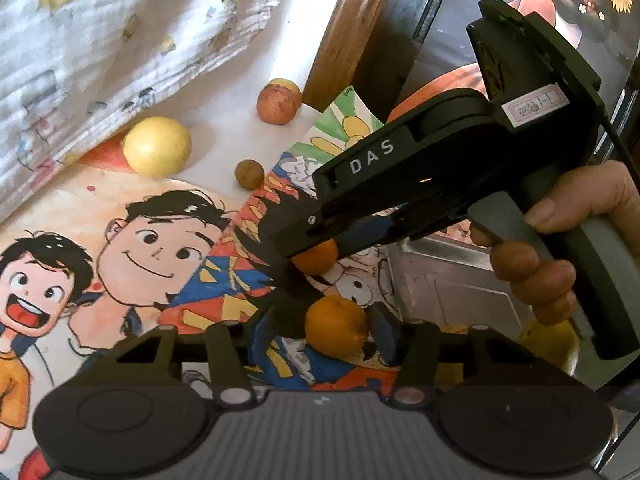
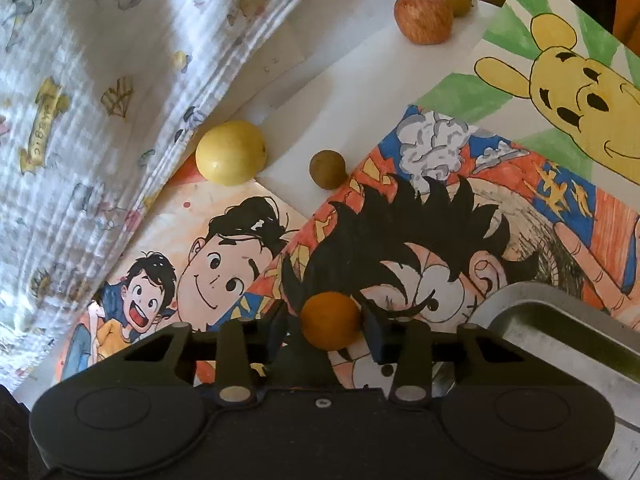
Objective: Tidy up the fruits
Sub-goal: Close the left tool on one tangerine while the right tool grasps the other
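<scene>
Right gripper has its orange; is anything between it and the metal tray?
Nothing visible. The right gripper holds an orange, and the metal tray lies just beside it over bare drawings.

Right gripper (image 1: 316,252) showing black body, white "DAS" lettering, grey handle, silver screw; hand (image 1: 560,252) going bare.

Orange mandarin (image 2: 331,321), yellow lemon (image 2: 231,152), red apple (image 2: 423,17).

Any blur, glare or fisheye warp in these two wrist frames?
Left wrist: strong barrel warp with dark corners, printed cloth slightly soft and sunlit, orange between the left tongs fairly sharp. Right wrist: same warp, cloth blotchy with sun patches, metal tray glares mildly.
</scene>
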`<act>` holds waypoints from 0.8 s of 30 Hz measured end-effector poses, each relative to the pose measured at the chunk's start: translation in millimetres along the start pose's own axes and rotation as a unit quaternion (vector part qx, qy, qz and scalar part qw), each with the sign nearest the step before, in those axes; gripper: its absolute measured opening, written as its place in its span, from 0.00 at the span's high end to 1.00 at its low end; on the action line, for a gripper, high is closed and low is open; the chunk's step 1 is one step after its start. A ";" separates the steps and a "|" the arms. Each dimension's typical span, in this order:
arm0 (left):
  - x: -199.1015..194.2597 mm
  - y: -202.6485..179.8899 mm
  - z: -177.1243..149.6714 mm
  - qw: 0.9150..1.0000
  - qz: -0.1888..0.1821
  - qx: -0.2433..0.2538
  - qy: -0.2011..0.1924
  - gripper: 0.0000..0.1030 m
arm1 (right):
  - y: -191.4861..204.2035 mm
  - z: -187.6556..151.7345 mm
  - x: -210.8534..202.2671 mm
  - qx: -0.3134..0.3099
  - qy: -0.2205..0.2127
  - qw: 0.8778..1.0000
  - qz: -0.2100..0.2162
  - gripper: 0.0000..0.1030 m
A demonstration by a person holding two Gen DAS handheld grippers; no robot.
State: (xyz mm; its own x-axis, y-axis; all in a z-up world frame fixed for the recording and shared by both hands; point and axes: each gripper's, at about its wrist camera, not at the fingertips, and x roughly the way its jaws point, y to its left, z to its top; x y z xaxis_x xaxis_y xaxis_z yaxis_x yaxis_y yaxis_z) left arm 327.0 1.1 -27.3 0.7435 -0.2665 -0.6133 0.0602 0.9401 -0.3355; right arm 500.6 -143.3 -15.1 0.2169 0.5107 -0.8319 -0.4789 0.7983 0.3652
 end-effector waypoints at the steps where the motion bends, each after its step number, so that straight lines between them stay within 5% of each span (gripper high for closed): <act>1: 0.6 -0.3 -0.2 1.000 -0.005 -0.002 0.002 0.52 | 0.0 -0.1 -0.1 -0.003 -0.002 1.000 -0.002 0.63; 6: 3.0 -2.1 -1.8 1.000 -0.023 -0.011 0.012 0.63 | -3.3 -1.5 -1.5 -0.005 -0.007 1.000 0.001 0.66; 24: -2.6 -15.7 14.1 1.000 -0.002 -0.023 0.002 0.65 | -30.3 -21.0 -54.6 0.033 -0.073 0.997 0.003 0.67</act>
State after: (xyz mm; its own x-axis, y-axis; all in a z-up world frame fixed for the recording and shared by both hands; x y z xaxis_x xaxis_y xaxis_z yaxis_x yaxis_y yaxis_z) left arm 333.5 -9.9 -10.3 0.7414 -0.2700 -0.6144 0.0315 0.9285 -0.3700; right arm 485.4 -202.0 10.5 0.3386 0.5528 -0.7615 -0.4249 0.8119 0.4004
